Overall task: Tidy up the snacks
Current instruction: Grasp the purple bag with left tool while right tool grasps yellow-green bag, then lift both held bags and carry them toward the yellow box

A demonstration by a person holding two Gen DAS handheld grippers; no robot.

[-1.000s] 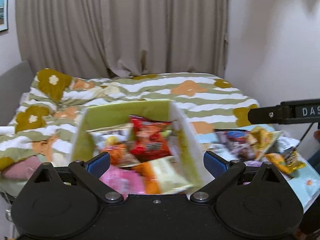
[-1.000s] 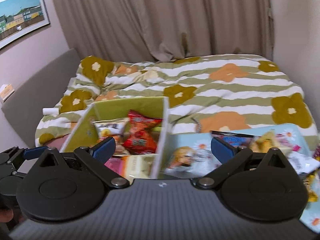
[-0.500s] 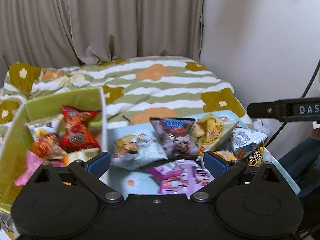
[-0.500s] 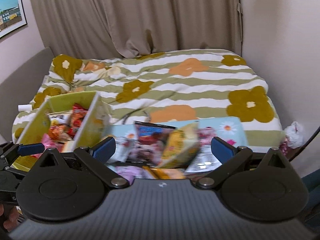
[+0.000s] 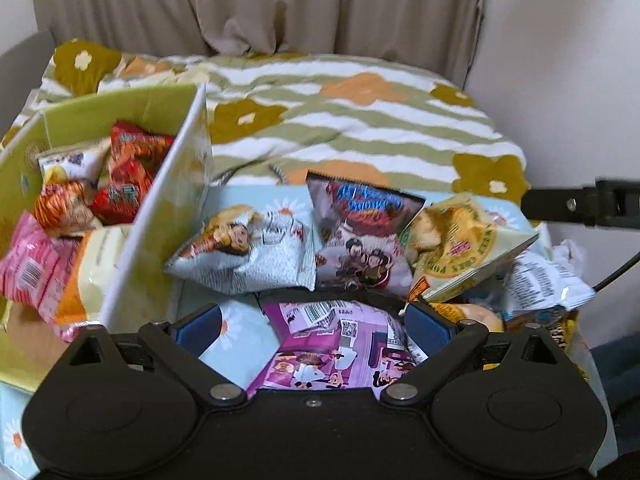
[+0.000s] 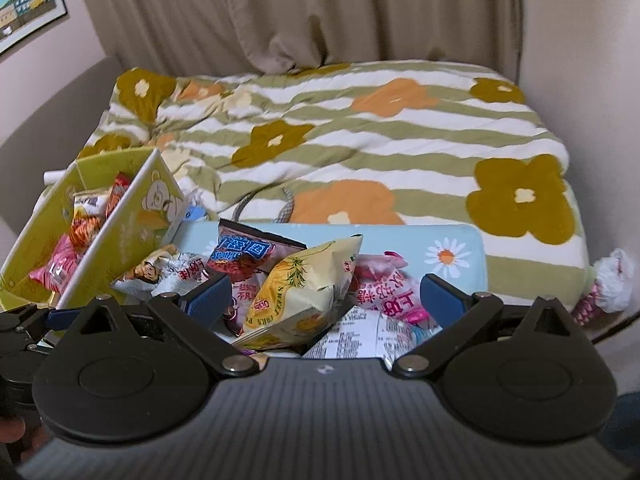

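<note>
A green box (image 5: 160, 216) at the left holds several snack bags, among them a red one (image 5: 128, 172) and a pink one (image 5: 28, 268). It also shows in the right wrist view (image 6: 132, 216). Loose snacks lie on a light blue daisy cloth (image 6: 452, 244): a silver bag (image 5: 248, 256), a dark bag (image 5: 360, 232), a yellow corn bag (image 5: 460, 240), also visible from the right wrist (image 6: 304, 284), and a purple pack (image 5: 332, 344). My left gripper (image 5: 314, 322) is open, just above the purple pack. My right gripper (image 6: 326, 294) is open over the yellow corn bag.
A bed with a striped flower quilt (image 6: 360, 128) lies behind the cloth. Curtains (image 5: 260, 4) hang at the back, a wall (image 5: 560, 60) stands at the right. A framed picture (image 6: 24, 8) hangs on the left wall. A white and pink bundle (image 6: 608, 280) lies at the right.
Both grippers have swung right from the green box to the loose snack pile and come down closer to it. Both stay open and empty.
</note>
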